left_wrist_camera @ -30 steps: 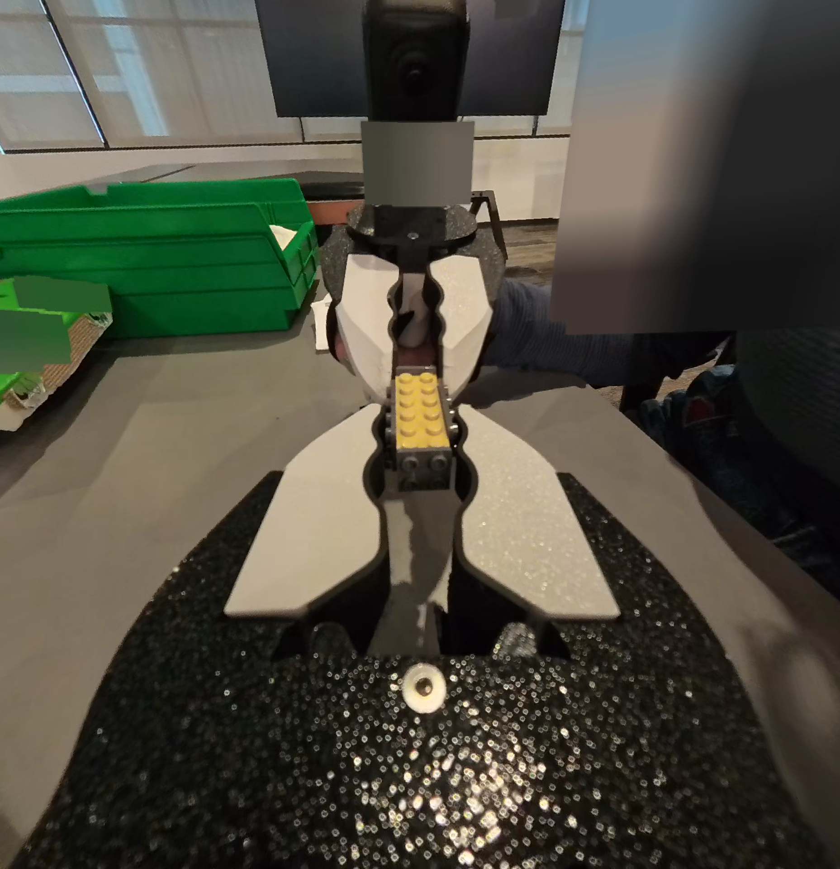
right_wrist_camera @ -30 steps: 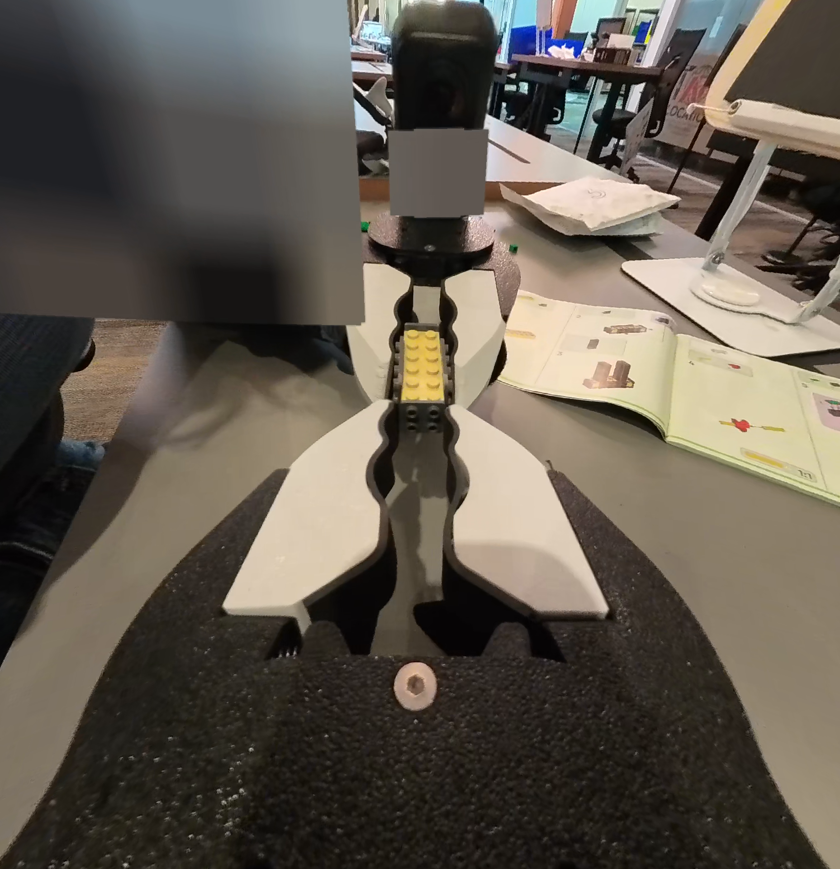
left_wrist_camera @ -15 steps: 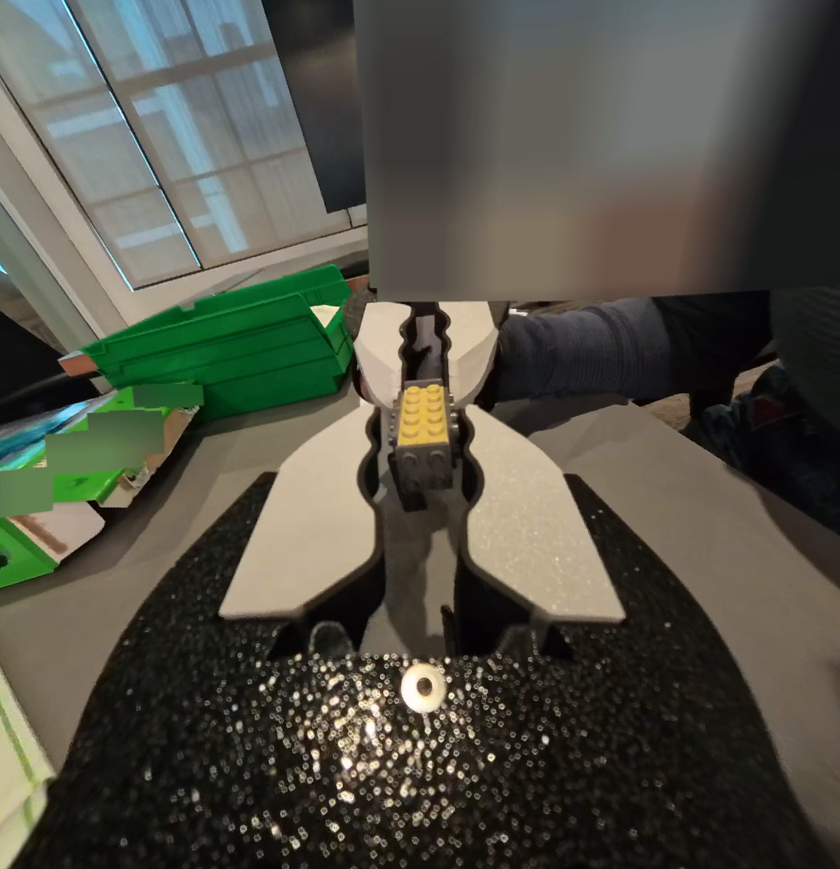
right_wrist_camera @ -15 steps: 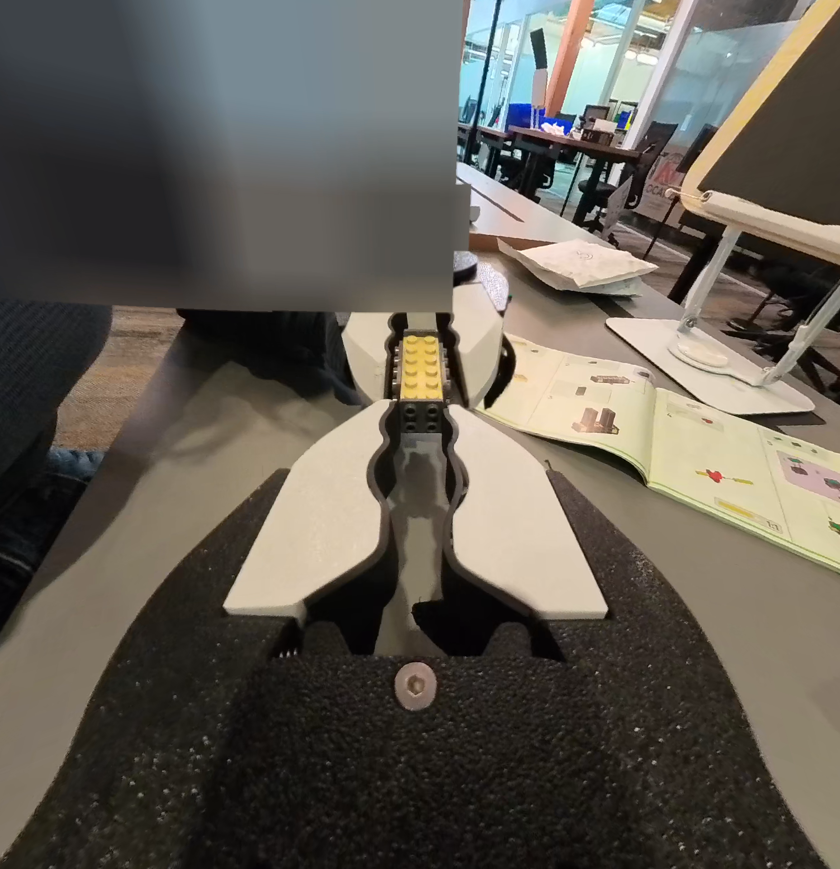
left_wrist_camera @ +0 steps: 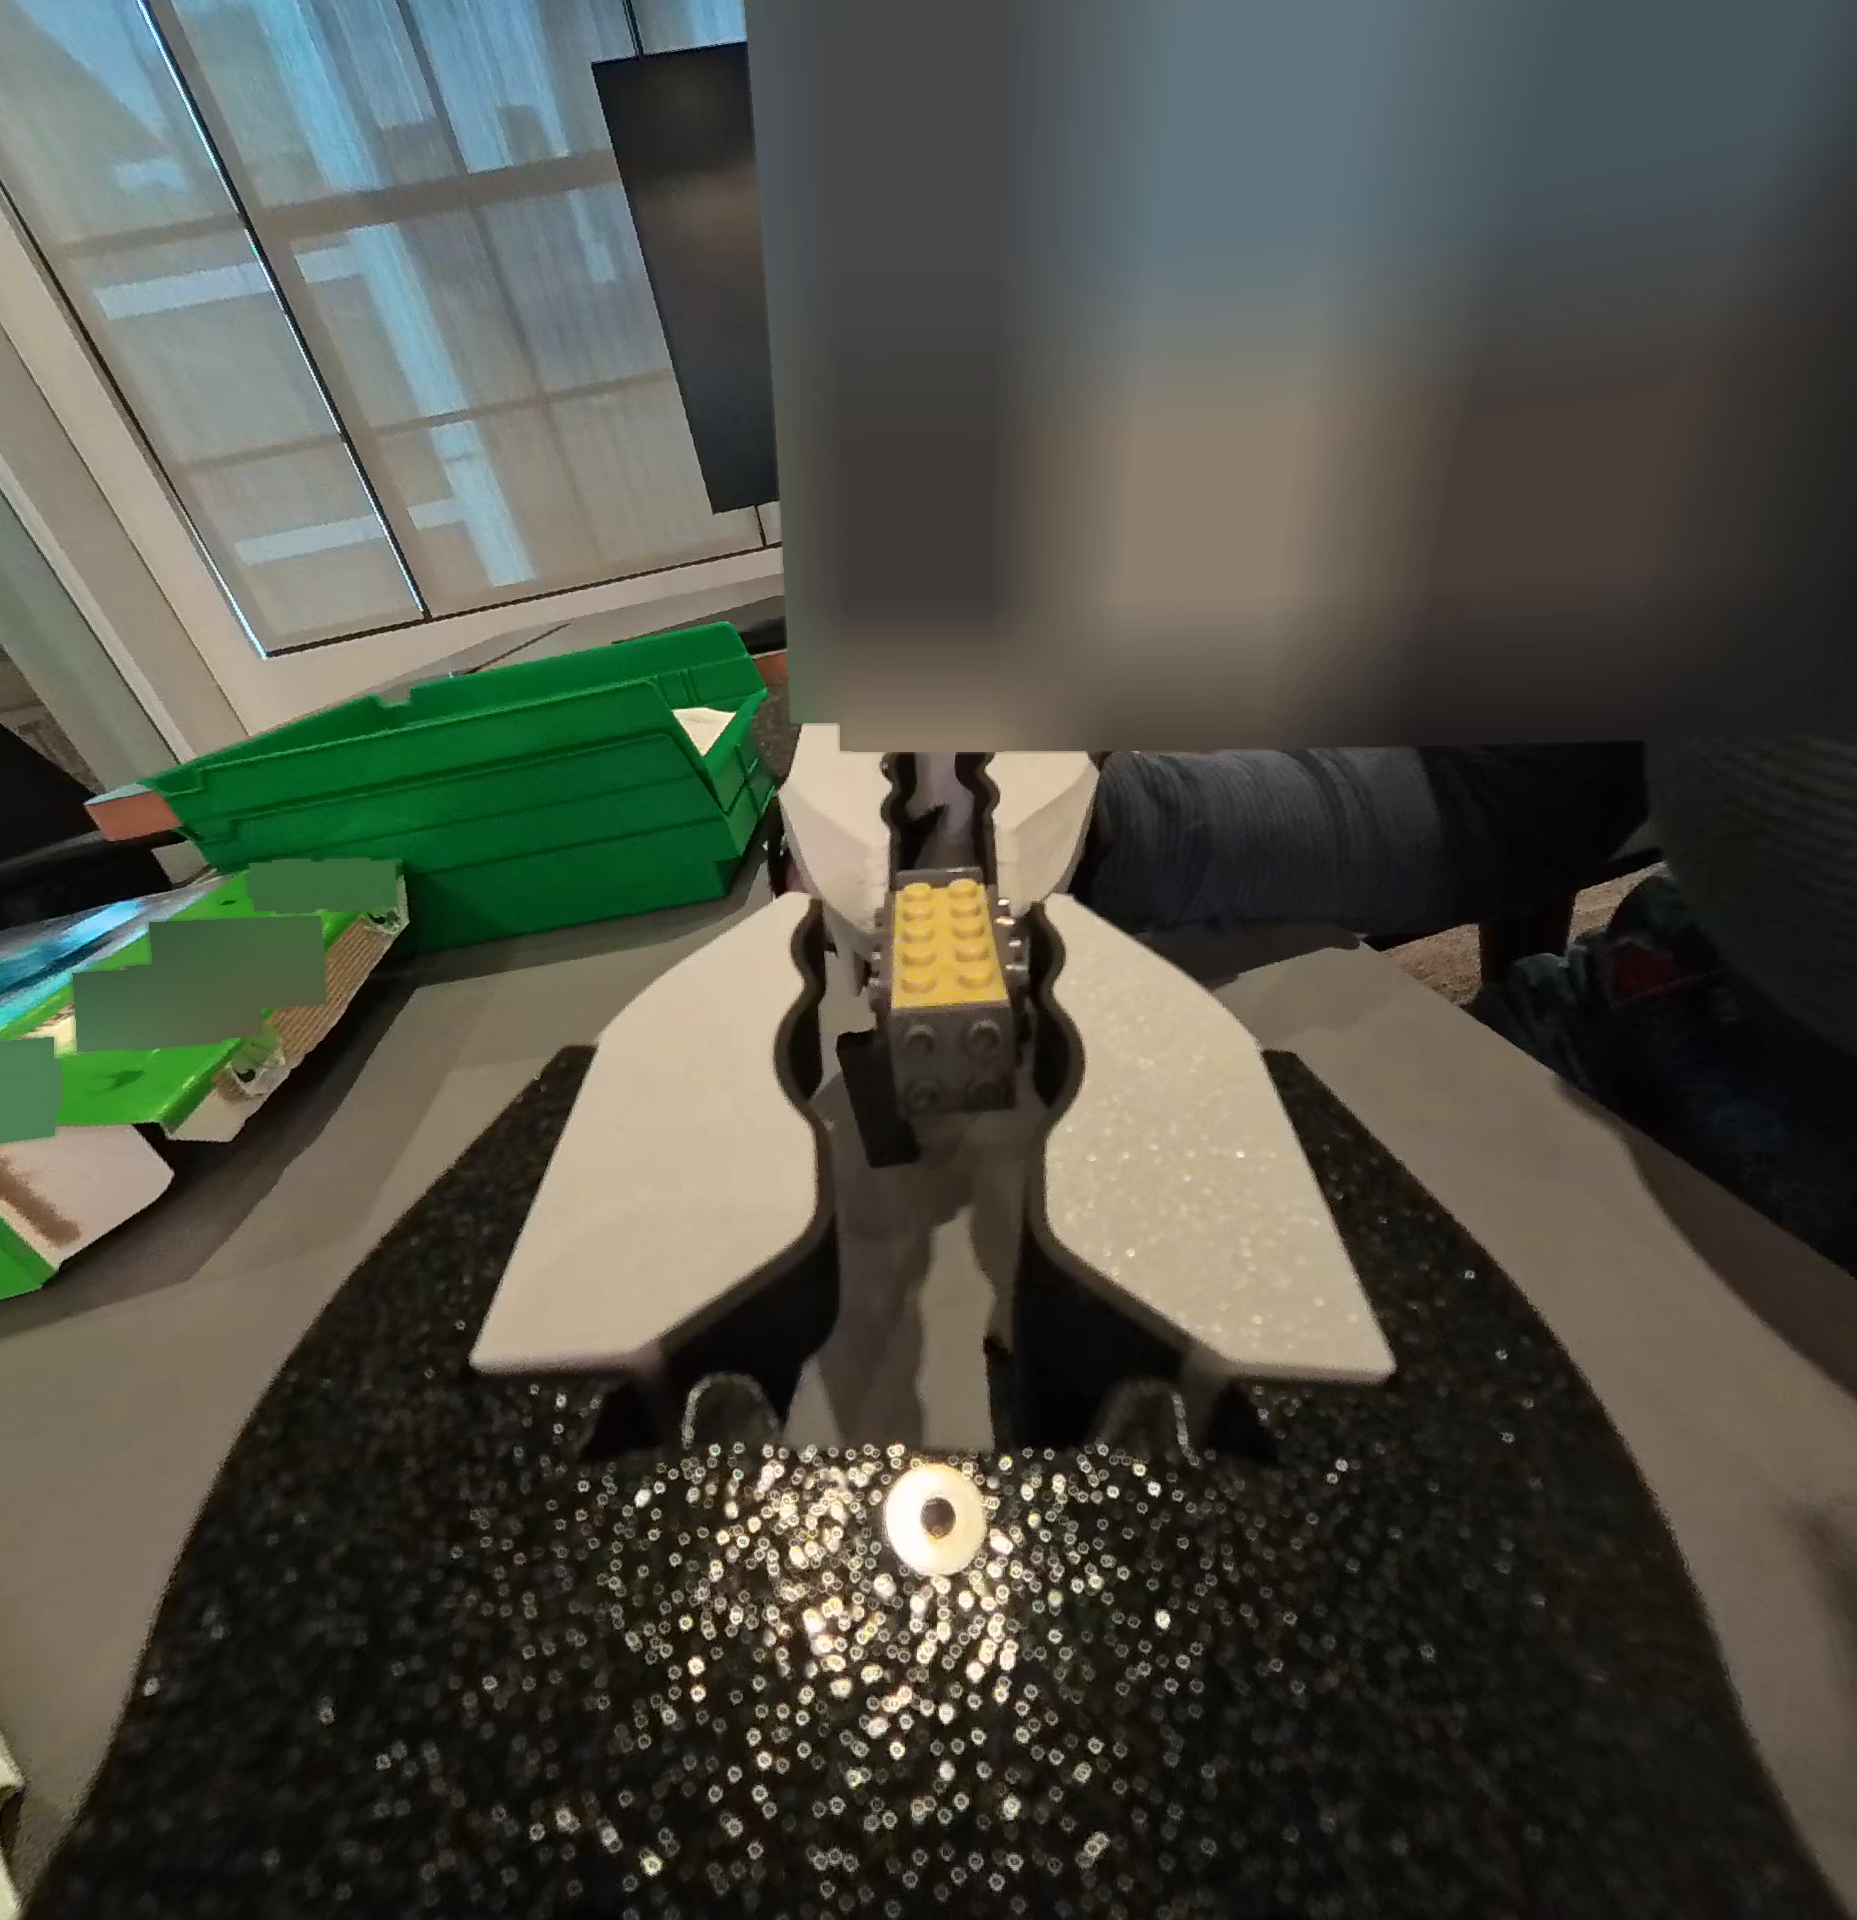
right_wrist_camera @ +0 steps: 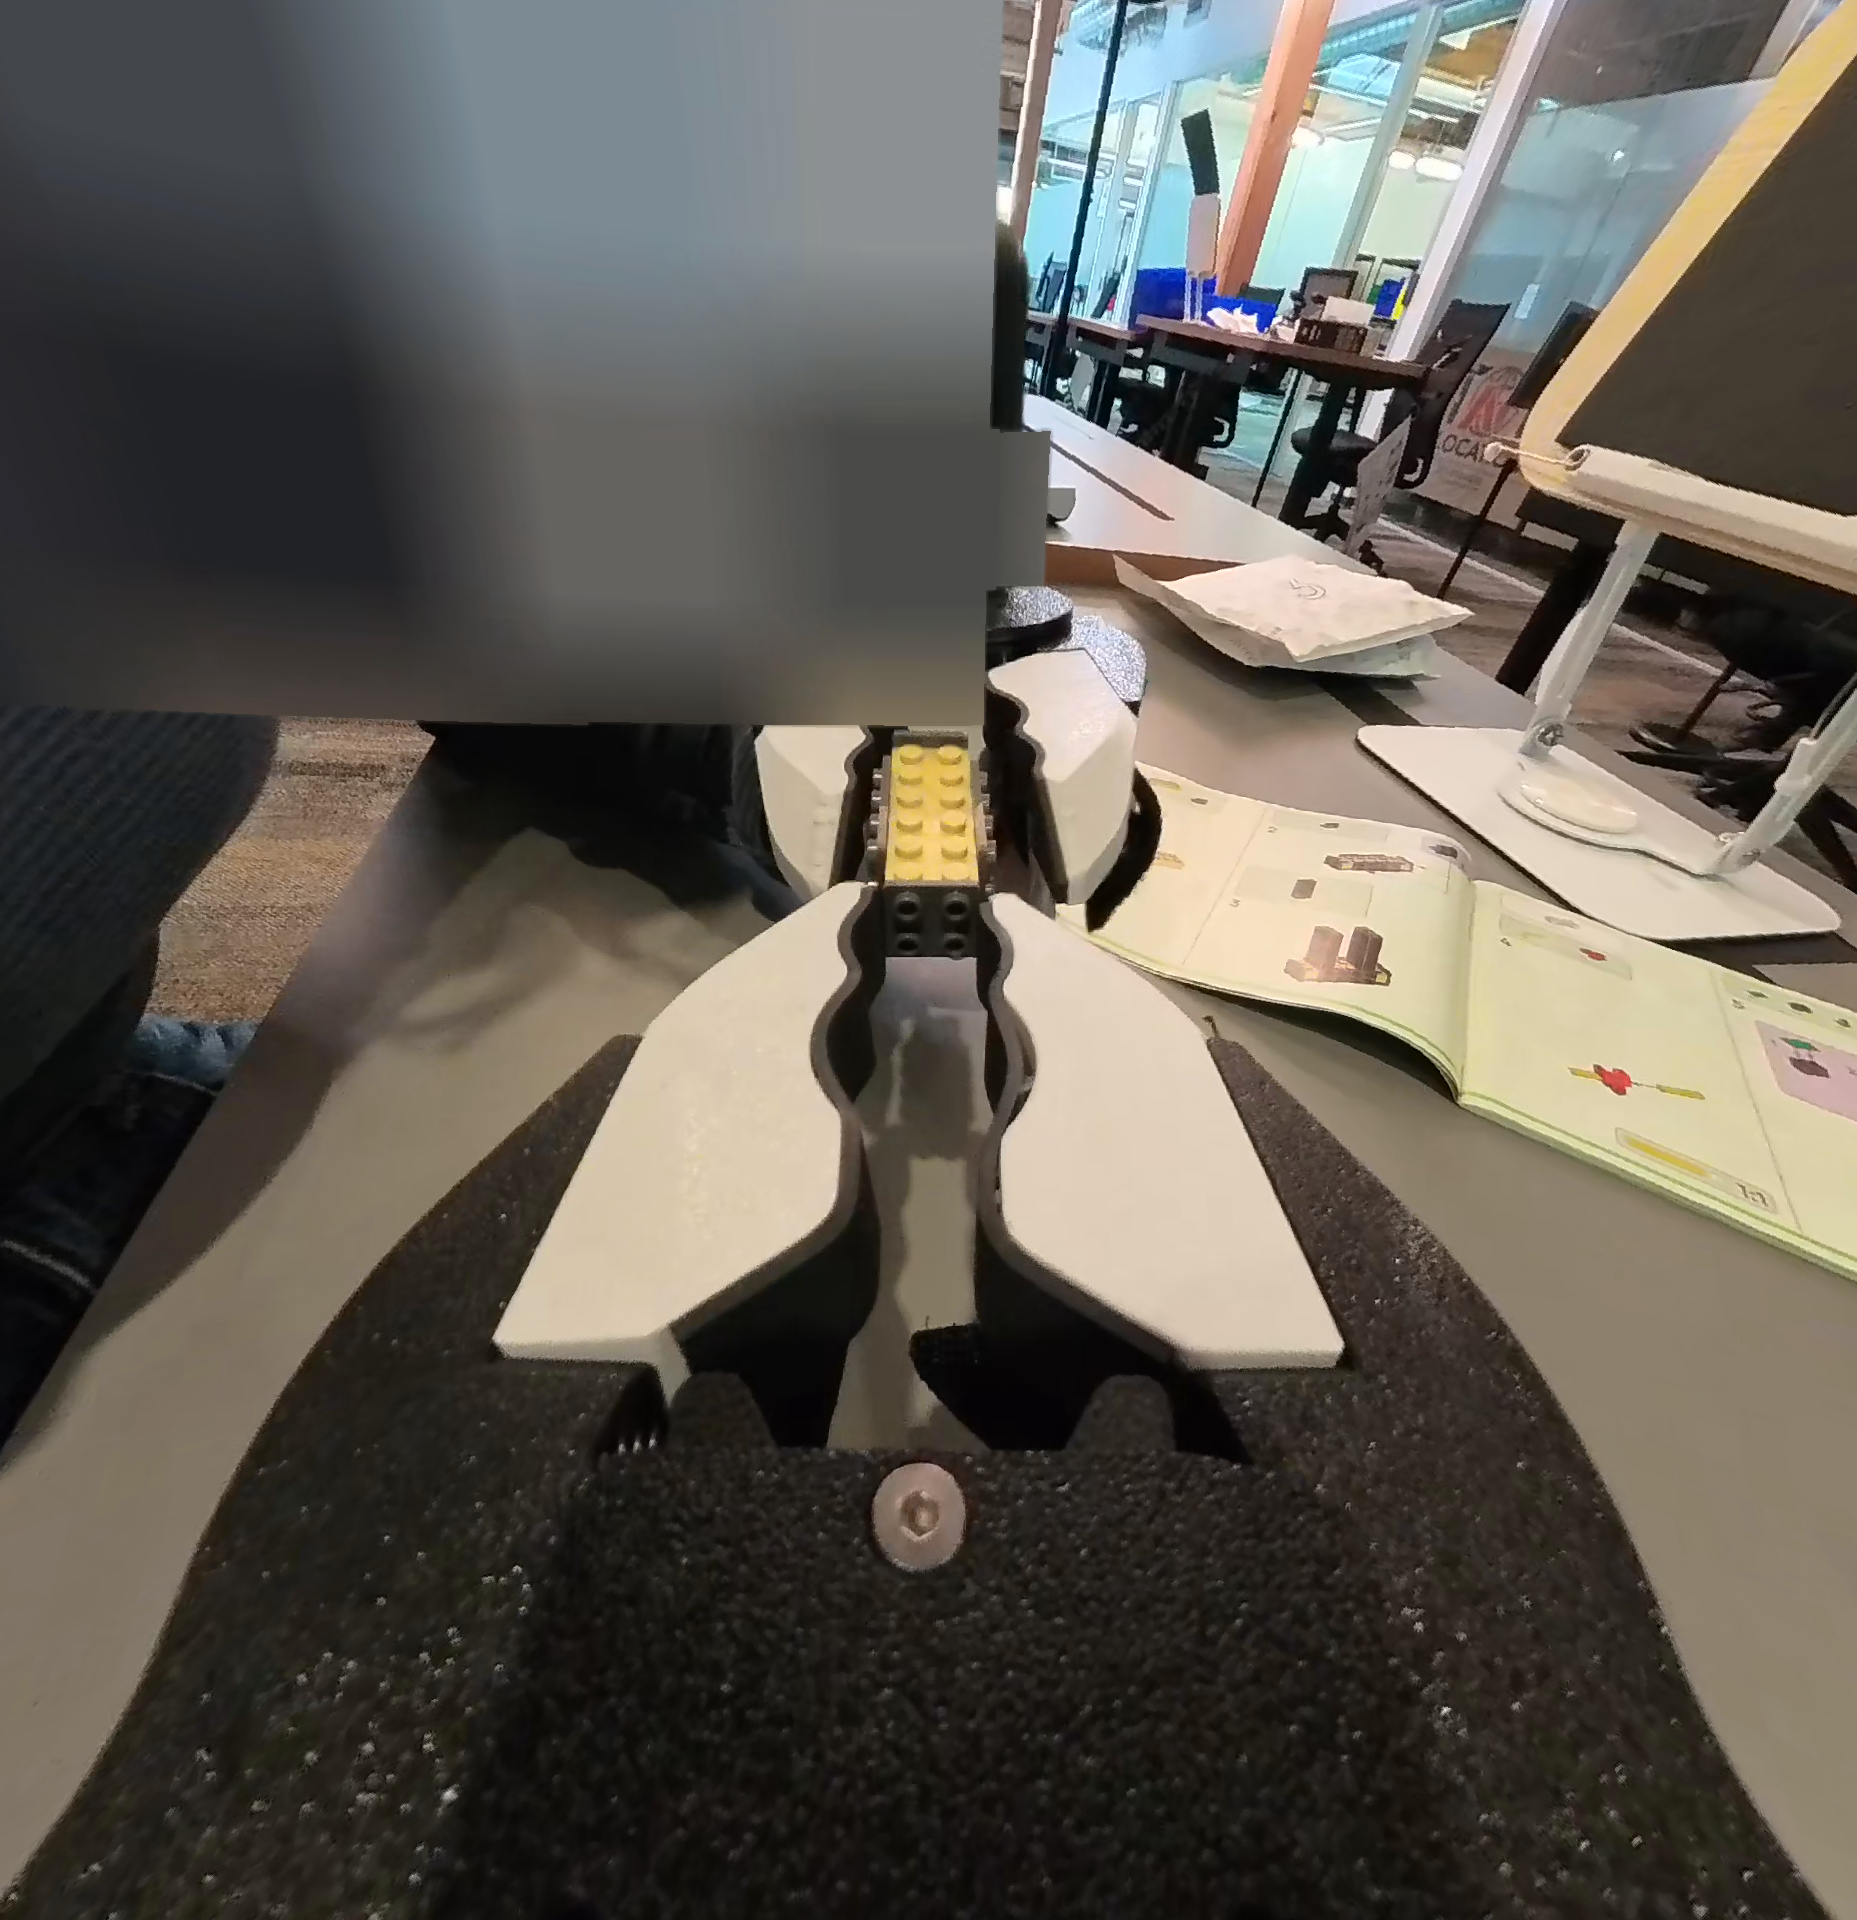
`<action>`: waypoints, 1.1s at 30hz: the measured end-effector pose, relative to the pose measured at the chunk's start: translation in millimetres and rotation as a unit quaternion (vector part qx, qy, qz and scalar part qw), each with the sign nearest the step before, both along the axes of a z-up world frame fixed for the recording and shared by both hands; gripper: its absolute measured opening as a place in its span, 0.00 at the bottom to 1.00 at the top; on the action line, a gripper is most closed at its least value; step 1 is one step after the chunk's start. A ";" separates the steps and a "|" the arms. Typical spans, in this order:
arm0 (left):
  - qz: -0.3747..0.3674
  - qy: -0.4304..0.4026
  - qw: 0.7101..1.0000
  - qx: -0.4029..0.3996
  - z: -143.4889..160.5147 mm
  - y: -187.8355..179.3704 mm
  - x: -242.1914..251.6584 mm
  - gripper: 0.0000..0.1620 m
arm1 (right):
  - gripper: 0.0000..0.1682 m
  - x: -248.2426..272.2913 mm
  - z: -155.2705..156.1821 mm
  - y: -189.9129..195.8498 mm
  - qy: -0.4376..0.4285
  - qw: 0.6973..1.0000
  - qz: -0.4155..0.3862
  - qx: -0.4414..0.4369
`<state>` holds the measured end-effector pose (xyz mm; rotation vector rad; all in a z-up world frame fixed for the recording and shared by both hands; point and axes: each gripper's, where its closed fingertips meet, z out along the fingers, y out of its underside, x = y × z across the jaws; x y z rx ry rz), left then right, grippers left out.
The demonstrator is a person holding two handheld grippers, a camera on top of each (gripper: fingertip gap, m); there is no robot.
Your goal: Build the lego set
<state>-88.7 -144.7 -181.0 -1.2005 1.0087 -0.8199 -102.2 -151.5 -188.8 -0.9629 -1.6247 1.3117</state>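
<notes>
A small lego assembly [left_wrist_camera: 945,971], a yellow plate on a dark grey brick with side studs, hangs above the grey table [left_wrist_camera: 1423,1101] between the two grippers, which face each other. My right gripper [right_wrist_camera: 929,914] is shut on its near end in the right wrist view, where the assembly [right_wrist_camera: 932,831] runs away from me. My left gripper [left_wrist_camera: 929,935] has its jaws spread a little. A gap shows between its left finger [left_wrist_camera: 695,1091] and the assembly. The right gripper's white fingers [left_wrist_camera: 836,842] show just behind the assembly in the left wrist view.
Stacked green bins [left_wrist_camera: 467,790] and a green cardboard box [left_wrist_camera: 176,1049] sit at the table's left. An open instruction booklet [right_wrist_camera: 1475,987], a white lamp base [right_wrist_camera: 1589,842] and a white bag [right_wrist_camera: 1288,613] lie to the right. A person's sleeve [left_wrist_camera: 1267,831] is behind. The grippers are tip to tip, or close to it.
The left gripper's jaws have spread away from the assembly, which they gripped a second ago. The right gripper still holds it. Both cameras have tilted upward.
</notes>
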 end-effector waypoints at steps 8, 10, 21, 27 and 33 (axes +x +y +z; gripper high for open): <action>-0.010 -0.001 1.000 -0.005 -0.5 -1.6 0.5 0.19 | 0.09 -0.8 0.7 0.9 0.005 1.000 -0.003 0.001; -0.008 0.001 1.000 -0.003 -0.7 -1.4 0.1 0.18 | 0.09 -0.7 0.3 1.3 0.006 1.000 -0.005 0.005; 0.017 -0.009 1.000 -0.004 1.4 5.1 -9.7 0.15 | 0.20 9.1 0.3 21.4 0.002 0.999 -0.044 0.001; 0.025 0.006 1.000 -0.006 -2.3 6.7 -10.5 0.15 | 0.25 17.3 -11.3 36.6 -0.039 0.996 -0.080 0.027; 0.022 0.020 0.999 -0.015 -10.0 7.1 -8.2 0.15 | 0.31 33.8 -29.9 51.6 -0.096 0.988 -0.112 0.044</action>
